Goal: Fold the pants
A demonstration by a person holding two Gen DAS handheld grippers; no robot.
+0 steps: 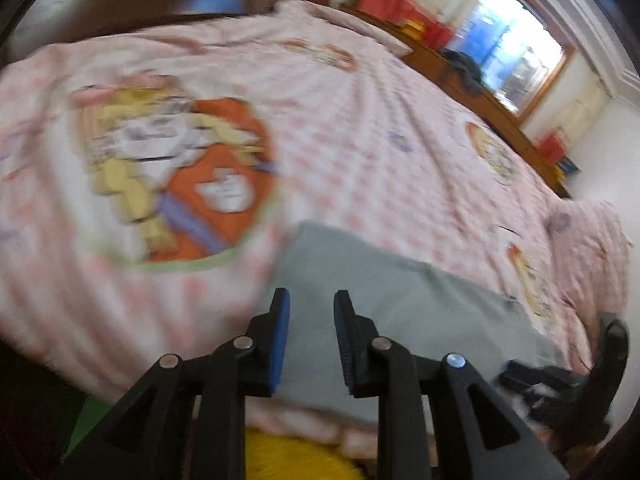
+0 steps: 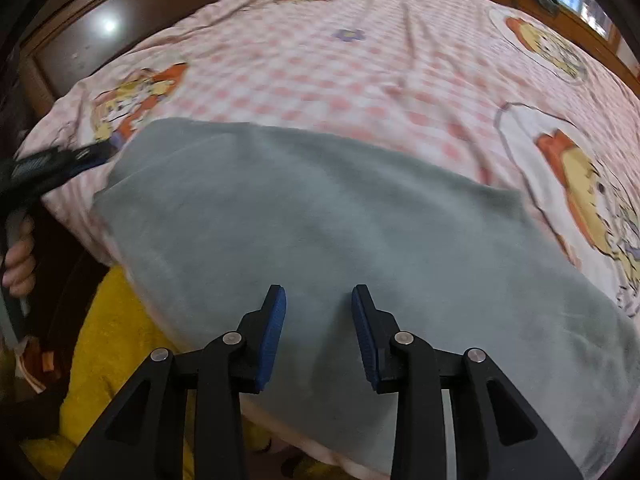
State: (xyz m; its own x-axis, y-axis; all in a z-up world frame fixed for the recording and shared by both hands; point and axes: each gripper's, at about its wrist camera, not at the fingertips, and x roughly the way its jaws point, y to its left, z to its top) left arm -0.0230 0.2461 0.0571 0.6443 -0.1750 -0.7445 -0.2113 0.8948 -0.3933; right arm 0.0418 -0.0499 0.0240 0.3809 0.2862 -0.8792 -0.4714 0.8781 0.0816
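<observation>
The soft grey fleece pants lie flat on a bed with a pink and white checked cover. They sit near the front edge of the bed and look like one wide, smooth shape. The cover has big cartoon pictures on it.

The left gripper is black with blue pads. Its jaws are a little way apart and there is nothing between them. It hangs over the near left end of the pants, and grey cloth shows through the gap. This view is blurry.

The right gripper looks the same, and its jaws are also partly open with nothing held. It points down at the middle of the pants, but I cannot tell if it touches the cloth.

In the right wrist view, a hand holds the handle of the left gripper at the far left. Something fuzzy and yellow shows below the bed edge. A wooden shelf and a bright window are behind the bed.
</observation>
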